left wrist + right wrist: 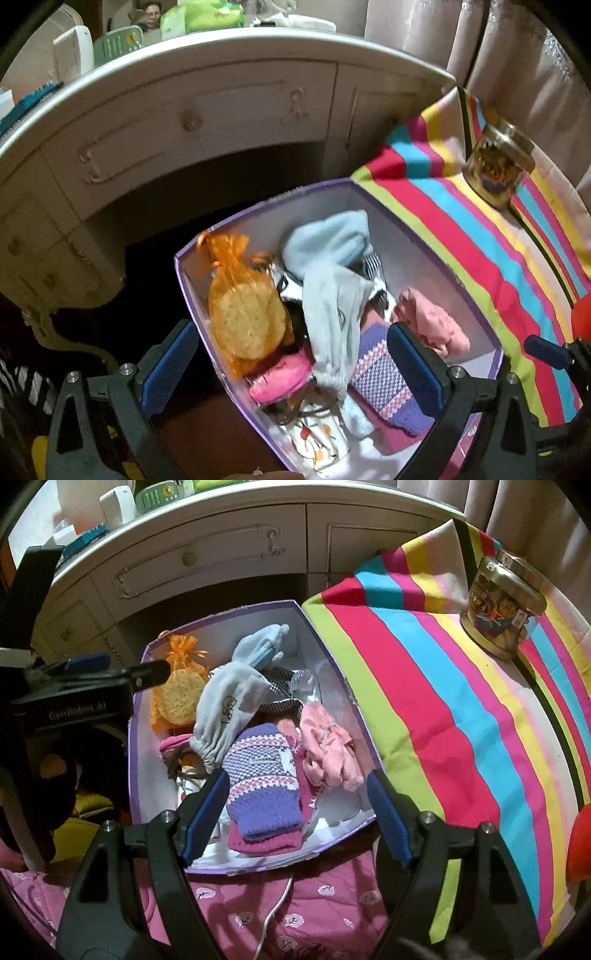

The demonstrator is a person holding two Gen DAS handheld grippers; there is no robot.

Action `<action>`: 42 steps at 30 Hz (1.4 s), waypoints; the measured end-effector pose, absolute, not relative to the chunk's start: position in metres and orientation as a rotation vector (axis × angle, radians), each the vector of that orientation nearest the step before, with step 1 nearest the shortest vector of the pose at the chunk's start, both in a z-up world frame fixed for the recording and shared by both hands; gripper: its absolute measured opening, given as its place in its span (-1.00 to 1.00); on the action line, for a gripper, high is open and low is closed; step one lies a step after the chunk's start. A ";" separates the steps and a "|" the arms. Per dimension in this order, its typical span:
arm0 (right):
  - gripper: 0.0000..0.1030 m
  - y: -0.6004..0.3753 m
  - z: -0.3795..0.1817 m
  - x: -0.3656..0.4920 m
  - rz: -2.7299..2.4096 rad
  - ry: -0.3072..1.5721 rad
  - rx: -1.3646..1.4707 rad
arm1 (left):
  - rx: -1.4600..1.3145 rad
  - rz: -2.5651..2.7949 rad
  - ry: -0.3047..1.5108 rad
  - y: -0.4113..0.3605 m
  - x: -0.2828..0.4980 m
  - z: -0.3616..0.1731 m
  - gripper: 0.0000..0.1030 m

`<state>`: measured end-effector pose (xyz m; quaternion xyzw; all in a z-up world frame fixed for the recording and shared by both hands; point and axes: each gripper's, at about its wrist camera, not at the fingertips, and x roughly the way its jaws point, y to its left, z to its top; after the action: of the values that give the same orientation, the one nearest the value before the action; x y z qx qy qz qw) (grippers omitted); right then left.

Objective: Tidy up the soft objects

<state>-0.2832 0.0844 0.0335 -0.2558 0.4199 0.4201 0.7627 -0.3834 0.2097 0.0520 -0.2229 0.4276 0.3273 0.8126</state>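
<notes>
We've got both grippers spread wide, gripping nothing: left gripper (291, 363) and right gripper (297, 810) hover over the purple box (334, 648), with gloves (grey glove (225, 709) on top) just ahead of the fingers.

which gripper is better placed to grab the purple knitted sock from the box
Right. The right gripper is open with the purple knitted sock lying between its fingers. The left gripper, also open, hangs over the grey glove and orange pouch.

We look down from both wrists, close above, and share the box (369, 192) (325, 642) beside the striped cloth (461, 236) (443, 686).
</notes>
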 end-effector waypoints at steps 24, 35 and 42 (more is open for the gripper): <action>0.54 0.100 0.008 -0.294 0.904 0.963 -0.604 | -0.519 0.654 0.982 0.213 -0.379 0.026 1.00; 0.54 0.099 0.006 -0.294 0.904 0.973 -0.595 | -0.521 0.643 0.992 0.215 -0.378 0.023 1.00; 0.55 0.099 0.004 -0.294 0.902 0.980 -0.584 | -0.519 0.637 0.996 0.217 -0.378 0.022 1.00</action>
<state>-0.2937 0.0990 0.0043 -0.2671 0.4481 0.4123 0.7469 -0.3779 0.2165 0.0220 -0.2418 0.4641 0.2966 0.7988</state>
